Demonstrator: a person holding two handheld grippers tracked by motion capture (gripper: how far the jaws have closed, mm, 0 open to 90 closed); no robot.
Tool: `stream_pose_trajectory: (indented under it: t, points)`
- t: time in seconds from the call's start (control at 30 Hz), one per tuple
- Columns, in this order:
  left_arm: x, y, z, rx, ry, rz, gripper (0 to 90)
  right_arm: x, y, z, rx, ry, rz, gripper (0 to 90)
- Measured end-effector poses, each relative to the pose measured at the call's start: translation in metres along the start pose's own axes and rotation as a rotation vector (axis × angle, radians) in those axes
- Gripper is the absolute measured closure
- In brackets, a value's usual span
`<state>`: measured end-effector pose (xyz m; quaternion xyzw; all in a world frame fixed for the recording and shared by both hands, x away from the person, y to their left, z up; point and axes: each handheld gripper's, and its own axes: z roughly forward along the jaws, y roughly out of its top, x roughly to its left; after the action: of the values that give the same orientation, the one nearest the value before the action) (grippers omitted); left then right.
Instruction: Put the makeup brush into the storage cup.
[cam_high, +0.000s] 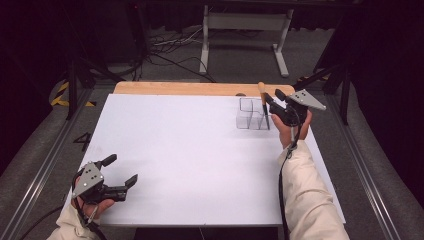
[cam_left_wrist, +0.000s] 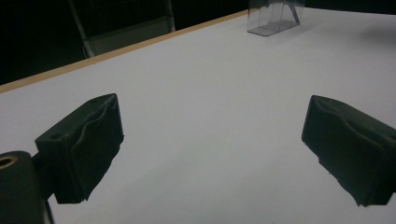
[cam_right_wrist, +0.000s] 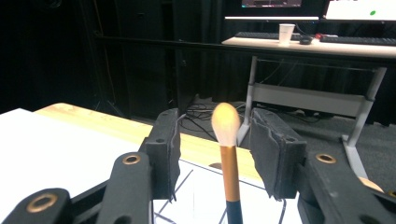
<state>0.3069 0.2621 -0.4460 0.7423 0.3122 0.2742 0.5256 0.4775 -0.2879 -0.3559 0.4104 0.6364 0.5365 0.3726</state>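
The makeup brush (cam_right_wrist: 227, 154) is seen upright, at twelve o'clock between the parted jaws of the right claw (cam_right_wrist: 215, 144); the left claw (cam_left_wrist: 210, 144), held wide, is well apart.

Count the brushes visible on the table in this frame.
1. The brush stands upright in the clear box at the table's far right, between the open jaws of the right claw. The box looks otherwise empty, though its clear walls could hide something.

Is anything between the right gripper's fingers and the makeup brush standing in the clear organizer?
Nothing visible. The makeup brush stands upright in the clear organizer, between the right gripper's open fingers, with gaps on both sides.
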Motion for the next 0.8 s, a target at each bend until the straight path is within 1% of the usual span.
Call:
stream_pose_trajectory:
  t: [0.13,0.37,0.43,0.5,0.67,0.8]
  points:
    - [0.000,0.000,0.000,0.000,0.001,0.000,6.2,0.005,0.002,-0.004,-0.001,0.007,-0.034,53.0]
    - [0.000,0.000,0.000,-0.001,0.002,-0.001,6.2,0.010,0.007,-0.011,-0.006,0.018,-0.056,49.7]
    - [0.000,0.000,0.000,0.000,0.001,0.001,6.1,0.011,0.007,-0.013,-0.009,0.015,-0.072,48.8]
    - [0.000,0.000,0.000,-0.001,0.001,0.001,6.1,0.012,0.008,-0.014,-0.010,0.020,-0.070,48.3]
    - [-0.001,0.000,0.000,0.000,0.002,0.003,6.1,0.015,0.008,-0.018,-0.011,0.028,-0.085,44.0]
    - [-0.001,0.000,0.000,-0.001,0.006,0.003,6.1,0.017,0.009,-0.021,-0.011,0.031,-0.085,40.6]
